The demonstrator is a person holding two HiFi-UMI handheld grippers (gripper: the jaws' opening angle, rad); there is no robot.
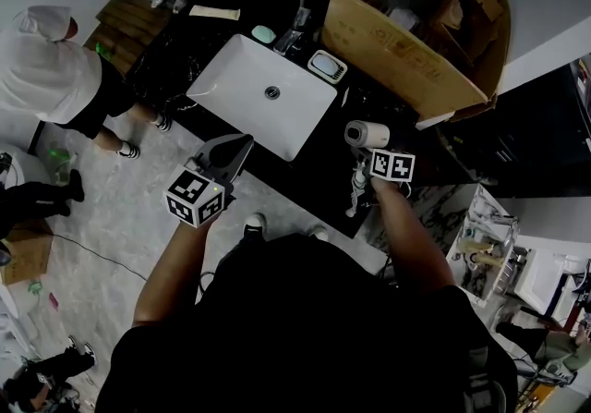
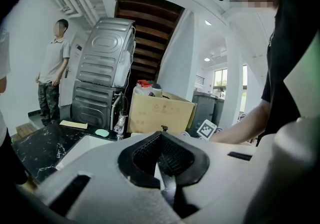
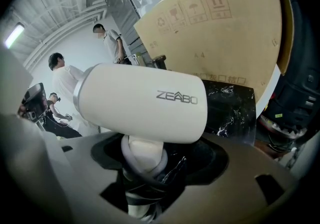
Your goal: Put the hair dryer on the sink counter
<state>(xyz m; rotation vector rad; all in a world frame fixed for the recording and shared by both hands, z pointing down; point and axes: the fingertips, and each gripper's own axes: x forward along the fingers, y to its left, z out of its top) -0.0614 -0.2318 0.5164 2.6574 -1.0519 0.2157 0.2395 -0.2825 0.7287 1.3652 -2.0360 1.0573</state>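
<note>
white hair dryer (image 3: pixel 142 102) is standing barrel-up over the black marble table (image 1: pixel 369 106), just right of the white rectangular sink basin (image 1: pixel 263 92) | brown cardboard box (image 1: pixel 406 42) is sitting behind it, contents blurred | right tool (image 3: pixel 145 168) is clamping the dryer's handle, forearm reaching forward | left tool (image 2: pixel 162 160) is hovering closed, gripping nothing, at the basin's front edge

The hair dryer (image 3: pixel 142 102) is smooth, satin white plastic. The tabletop (image 3: pixel 232 110) looks like glossy black marble with white veins, the sink (image 1: pixel 242 78) glossy white ceramic, the cardboard box (image 3: pixel 220 32) matt brown.
</note>
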